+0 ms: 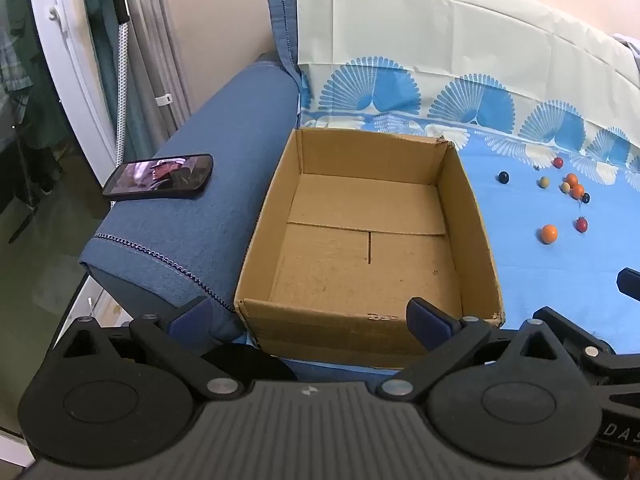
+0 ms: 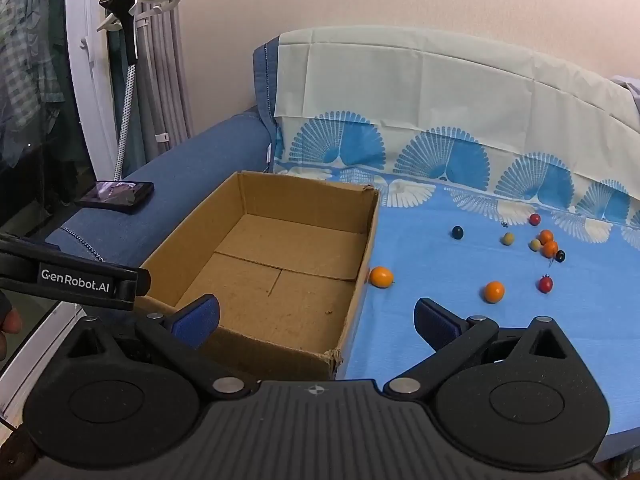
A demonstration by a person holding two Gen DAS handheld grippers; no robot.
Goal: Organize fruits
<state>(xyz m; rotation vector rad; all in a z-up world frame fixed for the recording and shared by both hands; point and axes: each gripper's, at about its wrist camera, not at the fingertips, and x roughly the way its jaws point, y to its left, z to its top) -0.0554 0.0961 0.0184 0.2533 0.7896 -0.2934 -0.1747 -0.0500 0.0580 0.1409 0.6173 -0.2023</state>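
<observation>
Cardboard box (image 1: 372,236) hiding one orange fruit (image 2: 381,277), left view

You see a plain brown box (image 2: 280,264) on a light blue sheet (image 2: 460,320) with fan prints; orange (image 2: 494,291), red (image 2: 545,284) and dark (image 2: 457,233) fruits lie scattered on it, beside a denim-blue armrest (image 1: 224,168).

Cardboard box (image 2: 280,264) open-topped, interior bare; sofa arm (image 1: 192,220) w/ phone (image 1: 160,176) flanks it.
</observation>
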